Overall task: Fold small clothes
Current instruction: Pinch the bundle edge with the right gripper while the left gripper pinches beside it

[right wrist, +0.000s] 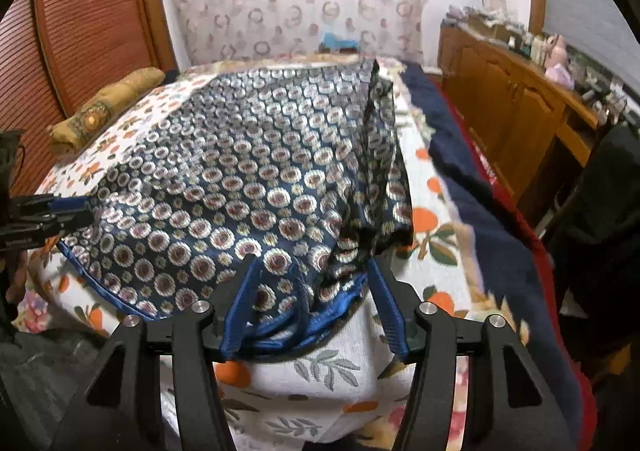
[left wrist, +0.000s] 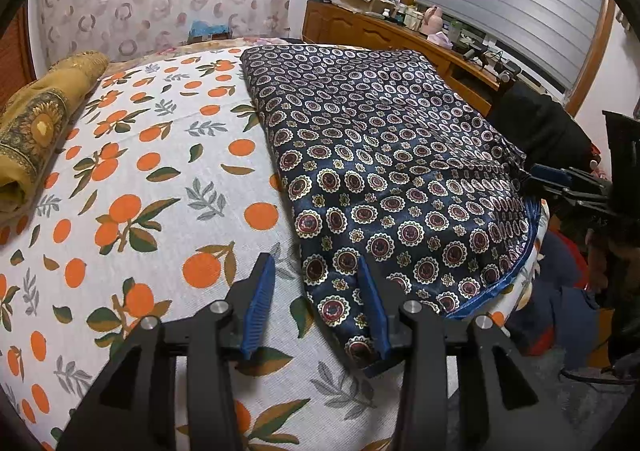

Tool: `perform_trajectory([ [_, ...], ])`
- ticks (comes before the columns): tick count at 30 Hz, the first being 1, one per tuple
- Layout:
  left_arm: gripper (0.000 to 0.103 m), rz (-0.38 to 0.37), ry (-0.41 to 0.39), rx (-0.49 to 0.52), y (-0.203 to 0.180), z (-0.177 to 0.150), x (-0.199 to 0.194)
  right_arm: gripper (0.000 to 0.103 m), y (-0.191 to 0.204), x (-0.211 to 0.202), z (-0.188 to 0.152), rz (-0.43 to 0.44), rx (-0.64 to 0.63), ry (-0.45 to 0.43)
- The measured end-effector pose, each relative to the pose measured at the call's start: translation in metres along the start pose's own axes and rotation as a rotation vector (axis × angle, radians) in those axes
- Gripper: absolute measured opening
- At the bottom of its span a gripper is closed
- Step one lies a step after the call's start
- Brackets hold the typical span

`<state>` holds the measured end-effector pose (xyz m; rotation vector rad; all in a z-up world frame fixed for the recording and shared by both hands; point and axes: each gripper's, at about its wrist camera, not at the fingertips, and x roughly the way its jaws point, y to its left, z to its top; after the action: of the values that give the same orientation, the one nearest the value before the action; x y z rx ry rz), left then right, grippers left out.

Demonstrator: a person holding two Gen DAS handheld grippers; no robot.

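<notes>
A dark blue satin garment (left wrist: pixel 380 155) with round gold and maroon medallions lies folded flat on the orange-print bedsheet (left wrist: pixel 160 171). My left gripper (left wrist: pixel 318 293) is open at its near left corner; the right finger rests over the cloth edge and the left finger stands over bare sheet. In the right wrist view the garment (right wrist: pixel 240 179) reaches the bed's near edge. My right gripper (right wrist: pixel 312 303) is open, with the bunched near right corner and its blue hem lying loosely between the fingers. Each gripper also shows in the other's view: right gripper (left wrist: pixel 560 183), left gripper (right wrist: pixel 60 211).
A rolled ochre cloth (left wrist: pixel 36 131) lies at the bed's far left. A dark blue blanket (right wrist: pixel 480 191) runs along the bed's right side. A wooden sideboard (right wrist: pixel 512 103) with clutter stands beyond it. Clothes (left wrist: pixel 560 291) are piled on the floor by the bed's corner.
</notes>
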<state>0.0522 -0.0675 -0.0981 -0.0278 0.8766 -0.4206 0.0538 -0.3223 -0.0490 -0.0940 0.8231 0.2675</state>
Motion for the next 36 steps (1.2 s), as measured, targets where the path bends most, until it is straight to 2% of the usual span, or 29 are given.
perform_trajectory([
  [7,0.042,0.001,-0.002,-0.003,0.0,0.0,-0.001,0.058,-0.003,0.019,-0.008,-0.038,0.004,0.062],
  [18,0.042,0.004,-0.003,-0.002,-0.001,-0.001,-0.001,0.056,-0.003,0.024,-0.014,-0.024,-0.027,0.064],
  [21,0.042,0.006,-0.004,-0.002,-0.001,-0.001,-0.001,0.05,0.001,0.023,-0.014,-0.013,-0.039,0.067],
  [24,0.042,0.009,-0.004,-0.002,-0.002,-0.001,-0.001,0.035,-0.001,0.022,-0.013,0.001,-0.04,0.079],
  [26,0.042,-0.006,-0.003,0.001,-0.001,0.0,0.0,0.019,-0.003,0.021,-0.014,0.021,-0.037,0.082],
  [28,0.042,-0.024,-0.004,0.002,-0.001,0.0,0.001,0.013,-0.003,0.02,-0.015,0.046,-0.035,0.083],
  [29,0.035,-0.031,-0.003,0.005,-0.002,0.0,0.001,0.009,-0.003,0.02,-0.015,0.052,-0.036,0.081],
  [30,0.022,-0.049,0.003,0.009,-0.001,0.0,0.002,0.007,-0.002,0.019,-0.015,0.059,-0.036,0.078],
  [31,0.017,-0.054,0.006,0.008,-0.002,0.001,0.003,0.005,-0.001,0.019,-0.016,0.065,-0.032,0.074],
  [32,0.007,-0.049,0.004,0.01,-0.002,0.002,0.003,0.004,-0.002,0.019,-0.016,0.069,-0.029,0.071],
  [36,0.001,-0.098,-0.043,-0.013,0.002,0.007,-0.007,0.002,-0.008,0.014,-0.015,0.087,0.005,0.036],
])
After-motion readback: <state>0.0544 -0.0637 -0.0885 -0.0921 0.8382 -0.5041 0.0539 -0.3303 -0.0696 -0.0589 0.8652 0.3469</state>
